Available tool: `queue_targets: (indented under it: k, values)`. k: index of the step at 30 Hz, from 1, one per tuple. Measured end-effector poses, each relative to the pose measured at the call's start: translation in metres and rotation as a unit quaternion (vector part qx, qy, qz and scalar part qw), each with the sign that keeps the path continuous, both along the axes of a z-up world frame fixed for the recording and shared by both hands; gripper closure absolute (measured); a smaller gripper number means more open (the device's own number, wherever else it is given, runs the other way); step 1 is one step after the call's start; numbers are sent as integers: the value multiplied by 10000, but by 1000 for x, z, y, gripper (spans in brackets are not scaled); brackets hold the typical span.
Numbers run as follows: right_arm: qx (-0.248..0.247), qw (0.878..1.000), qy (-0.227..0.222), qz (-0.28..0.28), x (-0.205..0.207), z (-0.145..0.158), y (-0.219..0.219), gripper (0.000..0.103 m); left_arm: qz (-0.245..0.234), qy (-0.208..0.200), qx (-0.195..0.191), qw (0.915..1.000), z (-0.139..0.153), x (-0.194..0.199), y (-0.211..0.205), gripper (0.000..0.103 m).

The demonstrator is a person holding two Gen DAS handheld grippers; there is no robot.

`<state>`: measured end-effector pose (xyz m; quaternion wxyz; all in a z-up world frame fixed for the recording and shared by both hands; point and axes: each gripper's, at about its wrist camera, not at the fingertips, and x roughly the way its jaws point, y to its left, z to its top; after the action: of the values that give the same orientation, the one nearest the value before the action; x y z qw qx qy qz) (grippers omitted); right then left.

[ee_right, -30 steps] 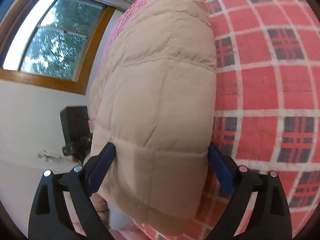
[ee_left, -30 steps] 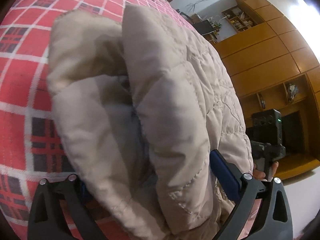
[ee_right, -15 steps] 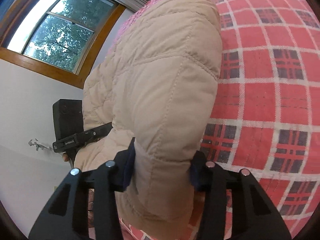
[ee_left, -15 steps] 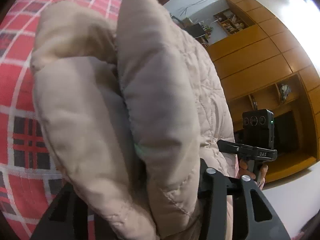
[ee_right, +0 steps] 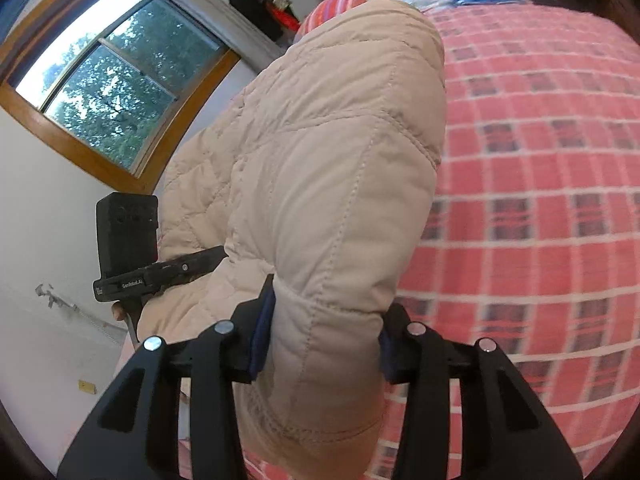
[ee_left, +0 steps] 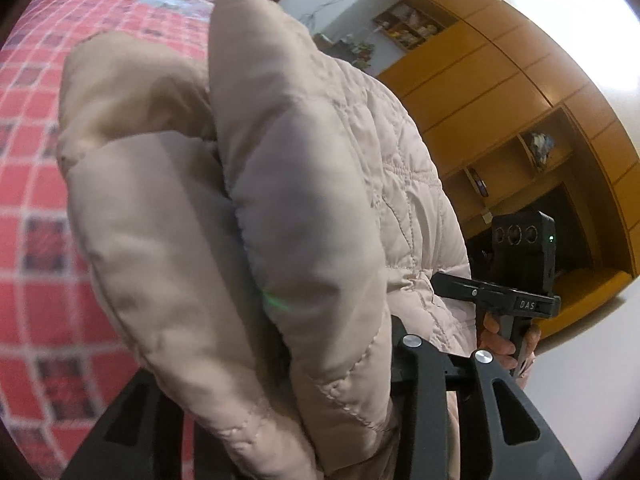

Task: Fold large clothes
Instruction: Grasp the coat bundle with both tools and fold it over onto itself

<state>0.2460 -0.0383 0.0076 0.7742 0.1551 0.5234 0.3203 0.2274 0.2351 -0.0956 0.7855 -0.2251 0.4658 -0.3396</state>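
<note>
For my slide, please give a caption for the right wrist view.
Right gripper clamps a beige quilted coat above a red plaid bedspread.

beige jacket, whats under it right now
The beige jacket, clamped by the right gripper and left gripper, sits above a red plaid bedspread. Anything directly beneath its bulk is hidden.

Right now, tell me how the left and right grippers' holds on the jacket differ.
The left gripper clamps two bunched layers of the beige jacket; the right gripper clamps one smooth padded edge. The right gripper's blue pads show; the left's are buried. Both sets of jaws are shut on it.
</note>
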Motion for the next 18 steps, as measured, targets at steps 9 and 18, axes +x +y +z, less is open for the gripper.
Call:
queue_targets:
  k: [9,18]
  values:
    - [-130,9994,281,-165,39,-36,-45,60,113,231,146,9996,-39,27,-31,61]
    - [93,9983,545,-176,56,-85,-48,55,139,284,229,9992,-72,27,-29,55]
